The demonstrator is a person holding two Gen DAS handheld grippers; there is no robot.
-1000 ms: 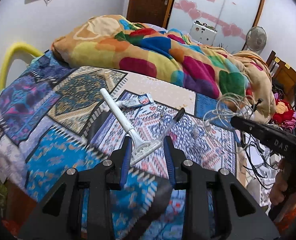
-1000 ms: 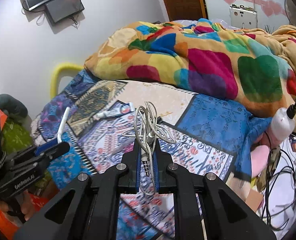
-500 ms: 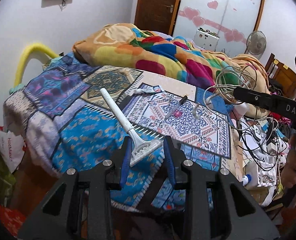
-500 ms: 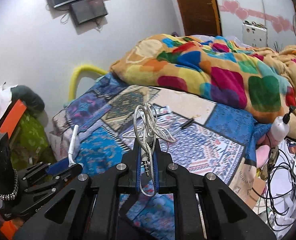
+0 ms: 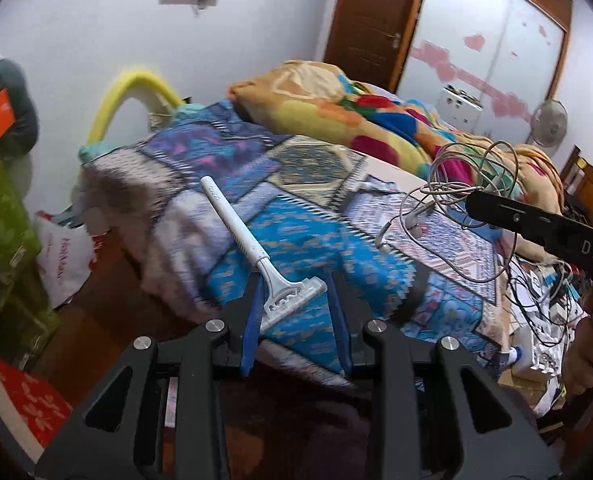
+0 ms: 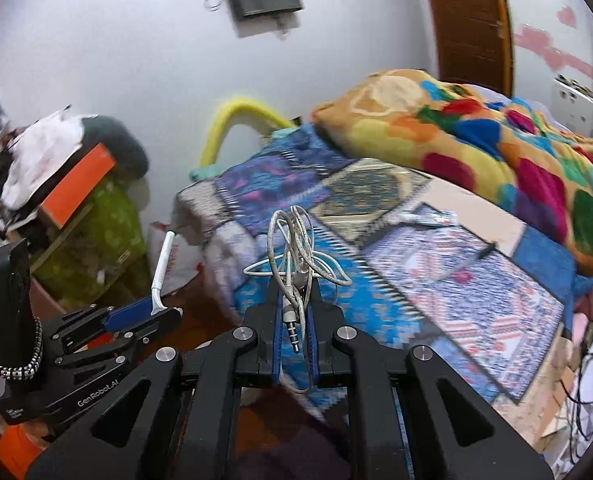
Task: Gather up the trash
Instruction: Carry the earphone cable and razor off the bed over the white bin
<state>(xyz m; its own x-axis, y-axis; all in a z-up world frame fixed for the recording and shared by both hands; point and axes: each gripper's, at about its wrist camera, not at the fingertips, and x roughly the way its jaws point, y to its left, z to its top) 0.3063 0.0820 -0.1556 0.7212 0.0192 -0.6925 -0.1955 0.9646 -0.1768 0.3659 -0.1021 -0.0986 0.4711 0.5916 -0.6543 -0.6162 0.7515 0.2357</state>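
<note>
My left gripper point(image 5: 294, 280) is shut on the head of a white disposable razor point(image 5: 248, 244), whose handle sticks up and left. It also shows in the right wrist view point(image 6: 162, 264), held by the left gripper point(image 6: 152, 314) at the lower left. My right gripper point(image 6: 294, 292) is shut on a tangled bundle of white earphones point(image 6: 296, 248), with the jack plug hanging between the fingers. The earphones point(image 5: 456, 196) also show in the left wrist view, dangling from the right gripper point(image 5: 476, 204). Both grippers are off the bed's near edge, above the floor.
The bed point(image 5: 308, 240) has a patterned blue spread and a colourful blanket point(image 5: 368, 120). A tube point(image 6: 428, 218) and a dark pen-like item point(image 6: 486, 250) lie on the spread. A green bag and cluttered pile point(image 6: 92, 220) stand at the left, with cables point(image 5: 536, 300) at the right.
Both grippers have pulled back from the bed and swung left, still holding the razor and earphones. The bed now sits farther off and the floor and left clutter have come into view.
</note>
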